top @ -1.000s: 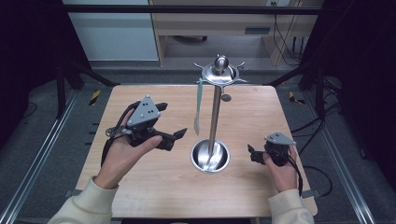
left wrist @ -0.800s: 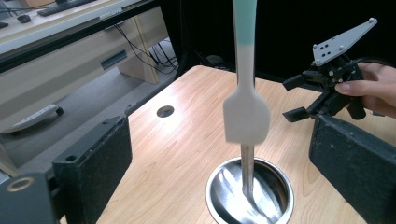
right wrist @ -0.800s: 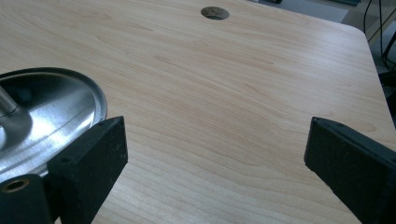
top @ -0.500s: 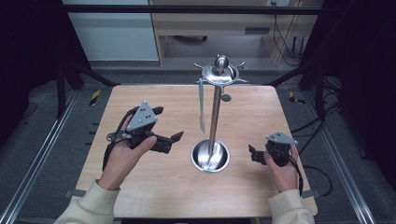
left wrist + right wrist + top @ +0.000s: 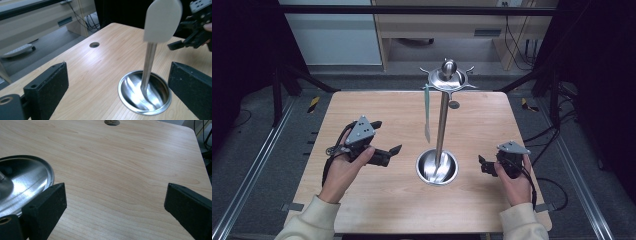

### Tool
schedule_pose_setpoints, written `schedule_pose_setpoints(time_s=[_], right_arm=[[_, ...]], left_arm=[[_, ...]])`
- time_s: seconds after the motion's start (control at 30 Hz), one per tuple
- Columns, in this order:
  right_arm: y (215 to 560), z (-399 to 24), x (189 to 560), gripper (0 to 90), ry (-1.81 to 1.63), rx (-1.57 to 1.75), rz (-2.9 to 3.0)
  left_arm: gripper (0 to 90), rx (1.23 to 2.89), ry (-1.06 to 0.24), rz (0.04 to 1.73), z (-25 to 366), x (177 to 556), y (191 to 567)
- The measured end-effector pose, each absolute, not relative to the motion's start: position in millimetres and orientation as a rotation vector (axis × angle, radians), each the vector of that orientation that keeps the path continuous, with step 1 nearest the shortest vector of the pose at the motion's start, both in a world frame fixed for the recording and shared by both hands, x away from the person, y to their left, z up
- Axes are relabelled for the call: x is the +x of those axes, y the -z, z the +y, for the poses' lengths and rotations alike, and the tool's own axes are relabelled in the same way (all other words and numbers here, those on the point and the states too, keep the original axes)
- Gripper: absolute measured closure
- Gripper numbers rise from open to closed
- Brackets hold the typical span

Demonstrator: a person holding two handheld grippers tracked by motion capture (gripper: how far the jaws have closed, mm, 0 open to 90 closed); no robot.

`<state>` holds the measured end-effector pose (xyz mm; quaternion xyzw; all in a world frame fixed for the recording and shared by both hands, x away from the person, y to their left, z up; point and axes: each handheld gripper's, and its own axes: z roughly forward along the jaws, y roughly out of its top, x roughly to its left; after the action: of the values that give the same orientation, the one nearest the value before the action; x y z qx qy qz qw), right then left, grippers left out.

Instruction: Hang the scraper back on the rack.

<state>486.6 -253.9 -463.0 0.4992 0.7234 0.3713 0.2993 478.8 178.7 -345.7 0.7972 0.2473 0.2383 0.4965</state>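
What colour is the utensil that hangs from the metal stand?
The hanging utensil is pale, greenish-white; its blade looks off-white in the left gripper view, where it shows best, beside the steel stand.

**Colours and patterns on the tabletop**

A pale, honey-coloured wood grain is shown across the tabletop (image 5: 377,105), with fine streaks running from the left edge to the right edge. The utensil stand (image 5: 441,131) near the middle is finished in bright, mirror-like silver, from its round base dish to its crown. A pale, whitish-green spatula (image 5: 427,111) is seen hung from that crown. The left gripper (image 5: 388,154) and right gripper (image 5: 483,165) are coloured matt black, each topped by a grey plate. Cream sleeves (image 5: 314,222) are worn at the near edge. A dark round hole (image 5: 454,104) is marked near the far edge.
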Motion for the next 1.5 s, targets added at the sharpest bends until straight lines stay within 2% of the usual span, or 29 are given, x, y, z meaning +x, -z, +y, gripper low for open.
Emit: schedule_pose_setpoints(time_s=[0.57,1.5], right_arm=[[465.6,-253.5,486.9,5.3,-0.98,1.297,1.93],[466.3,-253.3,486.4,5.5,-0.974,1.28,1.934]], left_arm=[[3.3,1.91,-0.549,0.678,196.6,490.3,384.8],[3.4,1.991,-0.591,0.848,249.1,503.3,435.0]])
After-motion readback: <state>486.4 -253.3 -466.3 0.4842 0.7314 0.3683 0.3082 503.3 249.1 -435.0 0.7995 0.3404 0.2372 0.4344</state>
